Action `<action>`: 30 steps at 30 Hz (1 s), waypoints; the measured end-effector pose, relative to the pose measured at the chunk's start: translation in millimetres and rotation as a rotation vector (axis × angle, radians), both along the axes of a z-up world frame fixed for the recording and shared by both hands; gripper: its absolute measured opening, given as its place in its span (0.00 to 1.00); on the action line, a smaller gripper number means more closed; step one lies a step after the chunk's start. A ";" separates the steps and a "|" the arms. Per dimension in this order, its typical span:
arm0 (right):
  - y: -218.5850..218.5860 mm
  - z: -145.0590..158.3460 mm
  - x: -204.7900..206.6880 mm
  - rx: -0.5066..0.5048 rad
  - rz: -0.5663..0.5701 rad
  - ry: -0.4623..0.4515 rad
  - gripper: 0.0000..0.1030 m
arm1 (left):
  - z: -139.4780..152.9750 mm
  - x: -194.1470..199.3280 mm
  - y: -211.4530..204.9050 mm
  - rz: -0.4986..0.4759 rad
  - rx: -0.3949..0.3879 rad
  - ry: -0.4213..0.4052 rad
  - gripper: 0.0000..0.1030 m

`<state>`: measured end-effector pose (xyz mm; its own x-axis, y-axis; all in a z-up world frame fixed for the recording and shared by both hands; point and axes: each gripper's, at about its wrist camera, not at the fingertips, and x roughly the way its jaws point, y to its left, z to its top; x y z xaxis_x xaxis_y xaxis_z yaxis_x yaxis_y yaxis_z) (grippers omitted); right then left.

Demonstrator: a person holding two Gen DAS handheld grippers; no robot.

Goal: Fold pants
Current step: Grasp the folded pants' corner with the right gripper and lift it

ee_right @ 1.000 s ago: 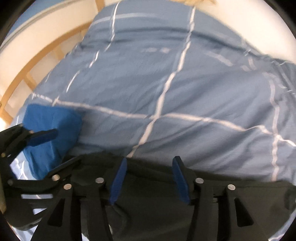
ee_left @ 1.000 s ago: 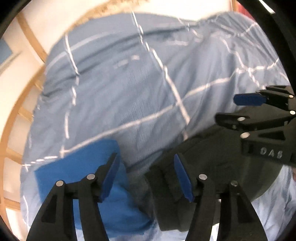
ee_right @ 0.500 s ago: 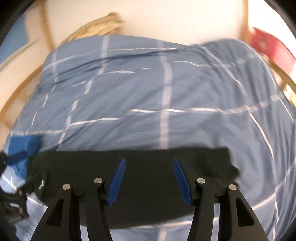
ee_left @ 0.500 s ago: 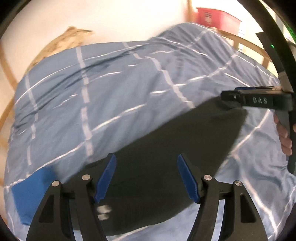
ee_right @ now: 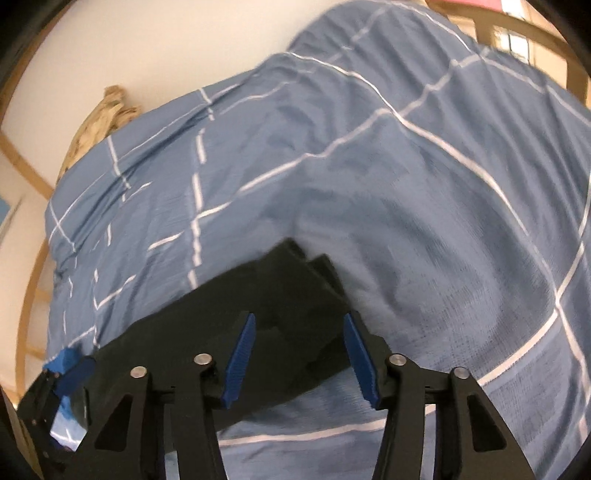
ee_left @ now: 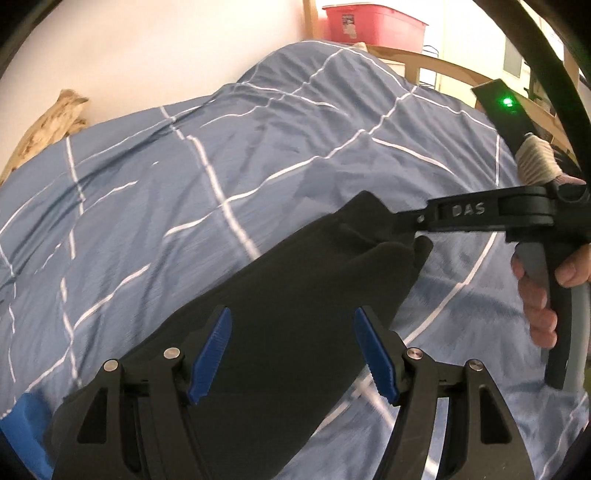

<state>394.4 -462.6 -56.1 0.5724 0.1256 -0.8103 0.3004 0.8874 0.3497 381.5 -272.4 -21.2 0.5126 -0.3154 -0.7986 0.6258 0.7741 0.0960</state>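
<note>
Black pants [ee_left: 303,295] lie as a long strip across a blue checked duvet [ee_left: 184,192]. My left gripper [ee_left: 291,354] is open, jaws wide apart above one end of the pants. In the left wrist view my right gripper [ee_left: 417,223] reaches in from the right at the far end of the pants. In the right wrist view the right gripper [ee_right: 299,354] is open over the layered leg ends of the pants [ee_right: 288,306]. Neither gripper holds cloth.
A blue folded item [ee_left: 22,432] lies at the lower left, next to the pants. A wooden bed rail [ee_left: 454,70] and a red storage box [ee_left: 373,24] stand beyond the bed. A white wall [ee_left: 166,44] lies behind.
The pants went from a bunched heap near the blue item to a stretched strip. Both grippers swung right and the right one moved out to the far end.
</note>
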 end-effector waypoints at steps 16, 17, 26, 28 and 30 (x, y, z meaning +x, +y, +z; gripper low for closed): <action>-19.5 -11.2 -13.4 0.013 -0.025 -0.058 0.07 | -22.2 2.4 -40.8 -0.014 0.046 -0.004 0.66; -20.1 -10.3 -15.9 -0.003 -0.031 -0.053 0.07 | -24.1 2.8 -41.2 -0.011 0.053 -0.004 0.66; -20.8 -35.2 -12.9 -0.054 -0.057 0.055 0.07 | -44.6 16.3 -29.1 0.063 0.095 0.023 0.67; -21.4 -37.0 -13.8 -0.051 -0.063 0.054 0.07 | -47.2 19.7 -25.4 0.083 0.090 0.034 0.67; -23.2 -33.9 -16.2 -0.044 -0.075 0.032 0.09 | -46.6 23.1 -23.1 0.082 0.082 0.040 0.67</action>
<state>378.2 -485.8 -90.0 0.5525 0.0476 -0.8322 0.3770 0.8761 0.3004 404.6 -295.5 -67.8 0.5011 -0.2061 -0.8405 0.5650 0.8136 0.1373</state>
